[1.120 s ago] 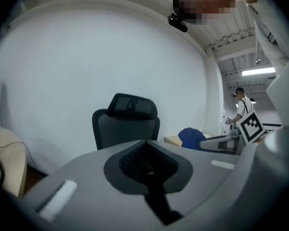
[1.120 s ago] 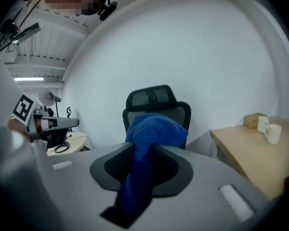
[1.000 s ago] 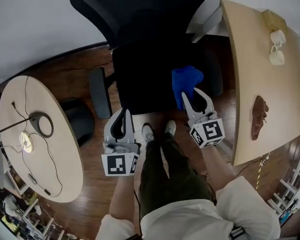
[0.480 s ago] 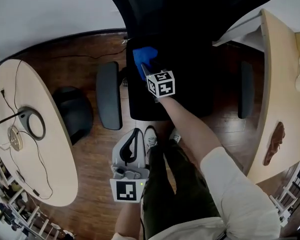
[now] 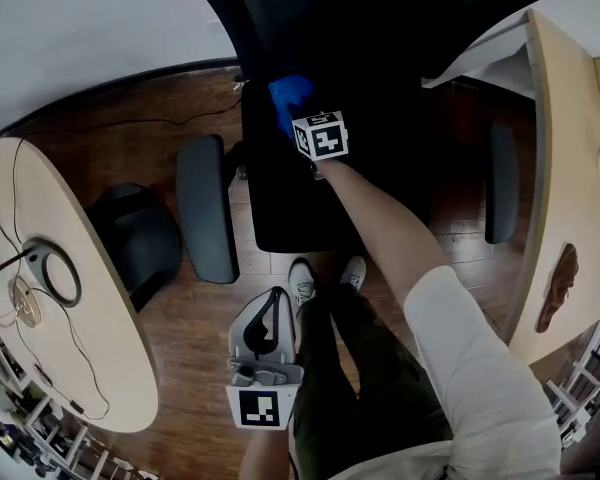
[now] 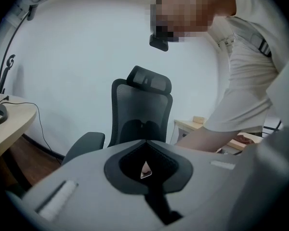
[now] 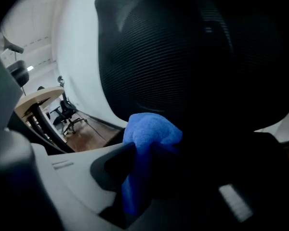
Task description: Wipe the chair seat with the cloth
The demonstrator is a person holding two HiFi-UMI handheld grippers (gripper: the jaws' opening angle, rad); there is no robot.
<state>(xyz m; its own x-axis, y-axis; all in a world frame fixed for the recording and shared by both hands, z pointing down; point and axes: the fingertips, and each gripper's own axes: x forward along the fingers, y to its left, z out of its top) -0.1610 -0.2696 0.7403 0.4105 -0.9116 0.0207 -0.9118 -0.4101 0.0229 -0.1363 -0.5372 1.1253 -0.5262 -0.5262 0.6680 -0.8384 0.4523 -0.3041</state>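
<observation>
One cloth (image 5: 289, 99) farther across one seat (image 5: 285, 208)

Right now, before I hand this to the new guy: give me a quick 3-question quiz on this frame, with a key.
1. True or false: the left gripper is shut with nothing between its jaws.
2. Pick one. The blue cloth is on the chair seat at:
A) the front edge, by the shoes
B) the back left part, near the backrest
C) the middle of the right side
3. Fill in: the cloth is clamped in the ___ gripper.

Key: 1 true. 2 B. 3 right: the right gripper has its jaws closed on the cloth, while the left one hangs low, off the seat.
</observation>
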